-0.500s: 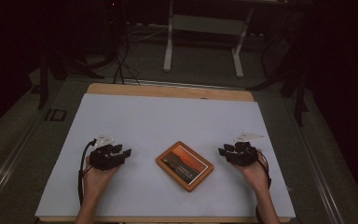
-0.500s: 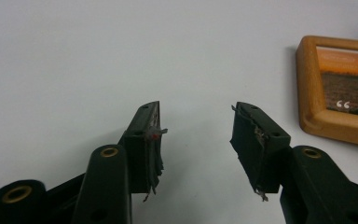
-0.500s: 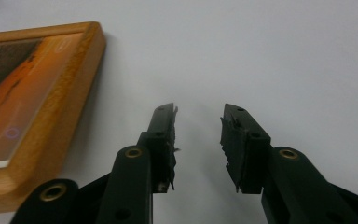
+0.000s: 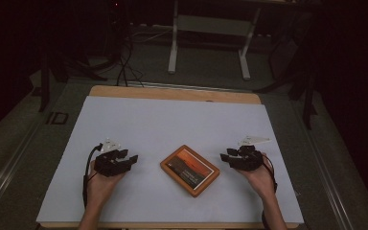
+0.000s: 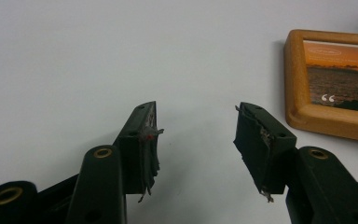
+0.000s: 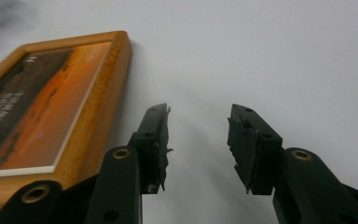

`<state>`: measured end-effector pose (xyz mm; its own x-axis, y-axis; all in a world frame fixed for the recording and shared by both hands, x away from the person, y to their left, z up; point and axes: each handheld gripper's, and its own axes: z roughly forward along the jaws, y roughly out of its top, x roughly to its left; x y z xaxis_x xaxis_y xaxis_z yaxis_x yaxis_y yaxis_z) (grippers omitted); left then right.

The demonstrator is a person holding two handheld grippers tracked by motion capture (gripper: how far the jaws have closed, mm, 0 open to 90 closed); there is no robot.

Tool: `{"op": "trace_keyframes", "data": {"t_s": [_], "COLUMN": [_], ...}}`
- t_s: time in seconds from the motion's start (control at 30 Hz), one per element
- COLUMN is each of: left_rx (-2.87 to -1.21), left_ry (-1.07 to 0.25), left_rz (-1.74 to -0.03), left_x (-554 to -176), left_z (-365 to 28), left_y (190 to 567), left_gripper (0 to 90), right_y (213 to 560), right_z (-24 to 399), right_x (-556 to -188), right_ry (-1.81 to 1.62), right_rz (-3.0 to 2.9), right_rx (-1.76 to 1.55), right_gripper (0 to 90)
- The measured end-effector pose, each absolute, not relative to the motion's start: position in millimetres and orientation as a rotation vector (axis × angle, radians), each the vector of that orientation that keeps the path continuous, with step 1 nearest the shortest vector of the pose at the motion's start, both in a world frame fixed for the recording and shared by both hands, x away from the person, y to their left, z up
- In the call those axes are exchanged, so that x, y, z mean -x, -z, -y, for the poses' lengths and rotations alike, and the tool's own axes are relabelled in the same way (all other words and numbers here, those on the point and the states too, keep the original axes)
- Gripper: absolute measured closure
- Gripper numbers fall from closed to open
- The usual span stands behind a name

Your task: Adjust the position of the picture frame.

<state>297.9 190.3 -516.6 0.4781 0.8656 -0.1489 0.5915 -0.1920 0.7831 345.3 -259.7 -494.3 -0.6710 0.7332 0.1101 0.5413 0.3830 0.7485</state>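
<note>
High view shows almost nothing altered against the picture from half a second earlier: the wooden-framed sunset picture with a line of white text (image 4: 190,170) lies flat and askew on the white table sheet (image 4: 172,120), lower centre of the frame, in the same spot and at the same angle. The left gripper (image 4: 133,158) sits at lower left, the right gripper (image 4: 223,156) at lower right, each beside the frame but apart from it, and both hands keep their places. Left gripper view has its black jaws parted with only bare sheet between them; the frame's corner (image 5: 307,116) lies off at the right edge. Right gripper view likewise has its jaws apart and empty, the frame's long side (image 6: 98,121) just beside the left jaw. By my reading, handling of the frame has not begun; both hands look poised to close in from either side.
</note>
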Motion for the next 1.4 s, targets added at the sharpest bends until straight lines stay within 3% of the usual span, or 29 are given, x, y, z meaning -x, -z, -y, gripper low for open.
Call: {"op": "trace_keyframes", "data": {"t_s": [0.3, 0.67, 1.4], "left_rx": [-1.929, -1.966, -1.967], "left_ry": [-0.412, -0.395, -0.409], "left_rz": [-1.19, -1.141, -1.15], "left_x": [-298.9, -297.1, -296.1], "left_z": [-182.5, -168.2, -169.4], "left_y": [516.5, 514.9, 514.2], "left_gripper": [47.5, 47.4, 46.8], "right_y": [488.0, 484.6, 500.7], "right_z": [249.0, 228.2, 212.8], "right_x": [-338.9, -317.7, -314.8], "right_ry": [-1.194, -1.245, -1.227], "right_rz": [-2.442, -2.55, -2.648], "right_rx": [-1.109, -1.149, -1.268], "right_gripper": [51.0, 35.5, 22.3]}}
